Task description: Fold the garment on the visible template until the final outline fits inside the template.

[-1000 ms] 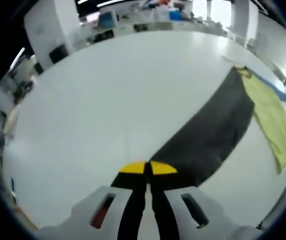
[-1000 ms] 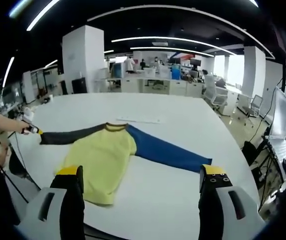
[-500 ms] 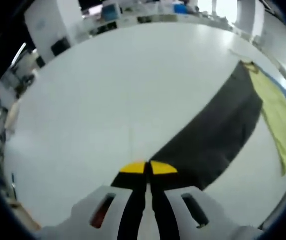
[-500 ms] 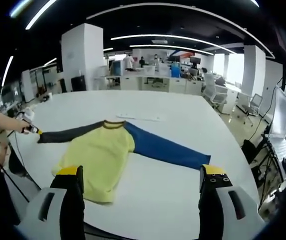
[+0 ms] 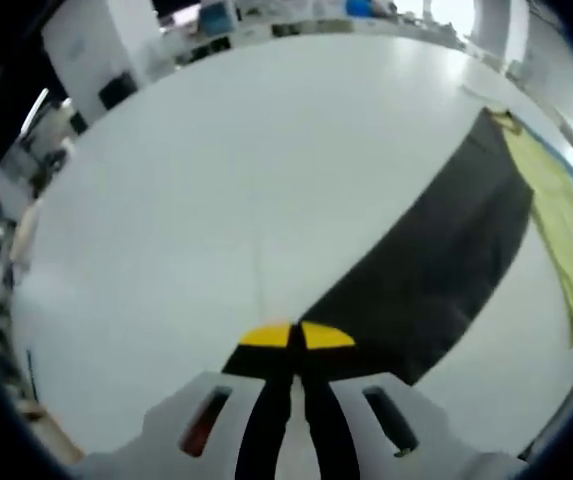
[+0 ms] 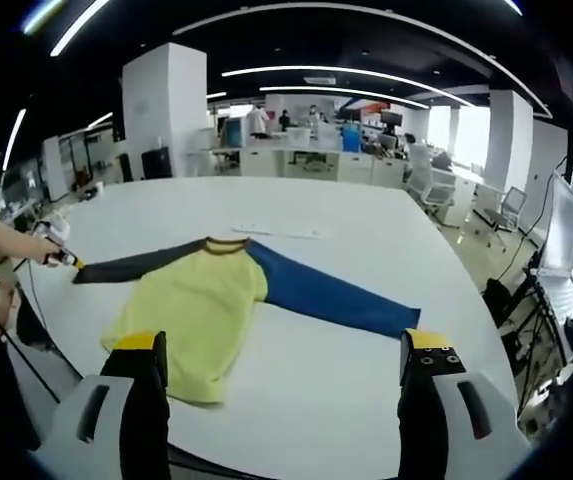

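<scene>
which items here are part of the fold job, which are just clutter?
In the job:
- garment, yellow body, blue sleeve
- black sleeve, its cuff clamped in the left gripper
- right gripper, open, off the cloth
- white table

Lying about:
- pale flat strip beyond the collar
- office desks behind

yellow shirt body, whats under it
The yellow shirt body lies flat on the white table. No template outline shows around it; anything beneath the cloth is covered.

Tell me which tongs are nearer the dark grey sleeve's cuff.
Left. The left tongs are shut on the dark grey sleeve at its cuff; the right tongs hang open over the table's near edge, well away.
</scene>
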The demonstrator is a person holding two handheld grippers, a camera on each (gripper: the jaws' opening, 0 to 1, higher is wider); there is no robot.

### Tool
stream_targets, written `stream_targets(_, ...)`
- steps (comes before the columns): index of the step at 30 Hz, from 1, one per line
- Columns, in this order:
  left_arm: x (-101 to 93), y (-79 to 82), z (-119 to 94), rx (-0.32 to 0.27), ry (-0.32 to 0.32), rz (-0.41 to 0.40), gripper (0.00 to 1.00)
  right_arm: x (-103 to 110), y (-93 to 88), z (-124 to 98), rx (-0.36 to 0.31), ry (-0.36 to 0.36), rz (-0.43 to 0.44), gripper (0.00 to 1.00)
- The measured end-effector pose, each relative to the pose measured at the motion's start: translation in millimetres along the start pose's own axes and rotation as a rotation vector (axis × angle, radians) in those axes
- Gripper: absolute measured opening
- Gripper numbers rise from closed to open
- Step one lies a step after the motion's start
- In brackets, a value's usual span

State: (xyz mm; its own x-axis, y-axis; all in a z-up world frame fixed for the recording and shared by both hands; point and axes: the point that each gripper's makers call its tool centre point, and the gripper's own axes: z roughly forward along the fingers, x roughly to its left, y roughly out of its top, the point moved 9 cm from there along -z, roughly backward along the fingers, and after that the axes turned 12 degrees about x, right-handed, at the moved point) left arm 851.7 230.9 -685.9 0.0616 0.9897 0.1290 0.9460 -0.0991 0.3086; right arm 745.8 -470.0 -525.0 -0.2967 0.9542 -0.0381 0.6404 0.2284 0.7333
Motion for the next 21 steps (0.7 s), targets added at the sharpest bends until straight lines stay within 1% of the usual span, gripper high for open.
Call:
stream_targets(4,-4.3,-2.2,-1.6,0.003,0.013,0.008,0.00,0.2,1.5,0.9,-0.002,0.001,-0.003,0.96)
stream_targets(7,-7.2,-1.6,-6.4,0.007,0.023,0.029,0.00,0.2,1.2,1.0,-0.001,0.001,-0.004,0.96)
stream_targets(11,-7.7,-0.8,-9.5,0.017,0.032,0.033,0.00,0.9,-0.8,0.9,0.003,0.002,0.000,0.96)
stream_targets(16,-6.5,0.3,-8.9,0.026,0.032,0.027,0.00,2.1,-1.2,0.3,0.000,0.004,0.000,0.96)
stream_targets(21,-5.6,-0.7,-7.8,0.016,0.046,0.016,0.00,1.9,-2.2,-0.8,-0.001,0.003,0.002,0.96)
